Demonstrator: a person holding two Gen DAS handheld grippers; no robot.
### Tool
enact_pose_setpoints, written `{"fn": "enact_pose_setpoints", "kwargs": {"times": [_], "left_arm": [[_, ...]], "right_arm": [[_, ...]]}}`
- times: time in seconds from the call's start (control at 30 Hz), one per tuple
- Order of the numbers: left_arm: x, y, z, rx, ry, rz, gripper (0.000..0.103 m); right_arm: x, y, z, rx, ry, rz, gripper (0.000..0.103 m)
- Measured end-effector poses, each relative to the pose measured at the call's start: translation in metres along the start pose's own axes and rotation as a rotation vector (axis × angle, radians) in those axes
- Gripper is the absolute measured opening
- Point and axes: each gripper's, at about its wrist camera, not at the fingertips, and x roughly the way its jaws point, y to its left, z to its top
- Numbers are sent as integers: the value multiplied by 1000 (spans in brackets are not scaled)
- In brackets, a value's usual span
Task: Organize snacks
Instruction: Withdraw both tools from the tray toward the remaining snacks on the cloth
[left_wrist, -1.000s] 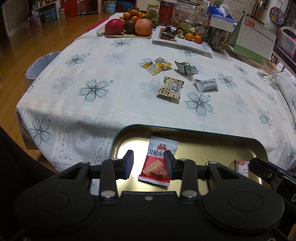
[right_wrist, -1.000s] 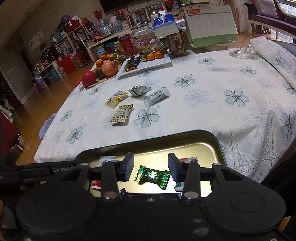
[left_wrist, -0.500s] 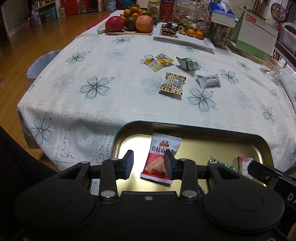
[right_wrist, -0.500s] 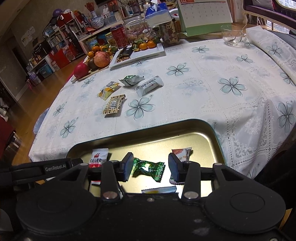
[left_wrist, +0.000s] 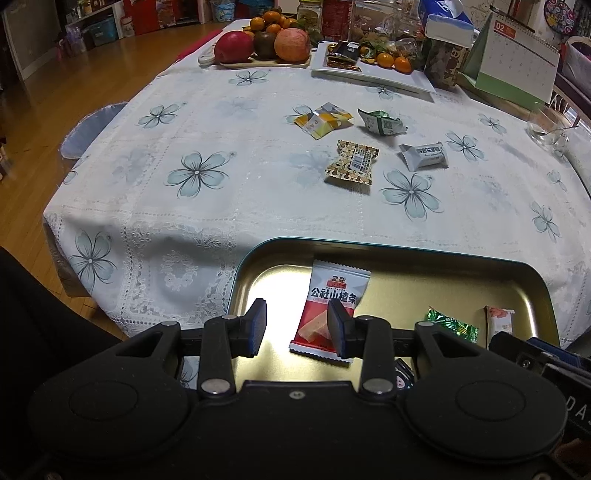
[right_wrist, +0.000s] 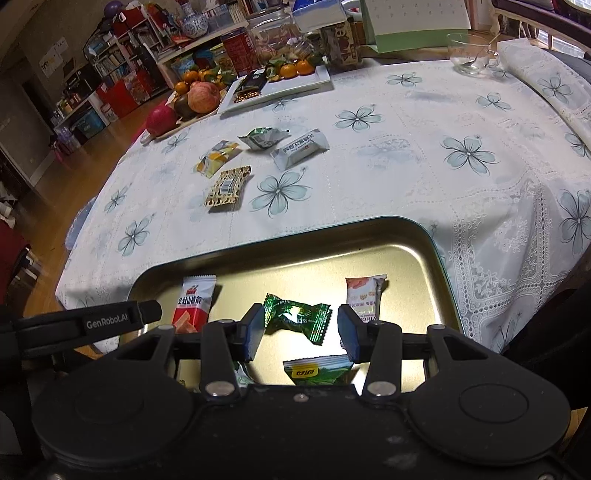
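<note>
Red-and-white sachet (left_wrist: 334, 308) reads "公社山楂条"; it lies flat in the gold tin tray (left_wrist: 436, 266) at the desk's near edge. Left tongs (left_wrist: 297, 328) spread, empty, above the tray; the sachet is partly behind the right finger. Right tongs (right_wrist: 301, 332) spread, empty; green twist-wrapped candy (right_wrist: 295, 317) lies between the fingers on the tray floor. "GenRoboLAI" is printed on the left tongs' arm (right_wrist: 107, 321). At 12 o'clock, four wrapped snacks on the flowered tablecloth (left_wrist: 221, 129): yellow (left_wrist: 324, 120), green (left_wrist: 382, 122), white (left_wrist: 424, 156), brown barcode-printed (left_wrist: 352, 161). Desk calendar (left_wrist: 513, 62) shows "02".
</note>
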Motion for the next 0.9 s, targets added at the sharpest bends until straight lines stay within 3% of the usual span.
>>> {"fn": "enact_pose_setpoints", "kwargs": {"times": [0.33,0.63,0.9], "left_arm": [[5,3,1,-15,53,-8,45],[-2,-2,7,-12,-1,25,45],[0,0,23,-29,40,28,45]], "right_arm": [[7,0,-1,-19,56,-18,46],[16,3,-2,-46,132,-18,46],[21,12,4,-99,192,-6,49]]}}
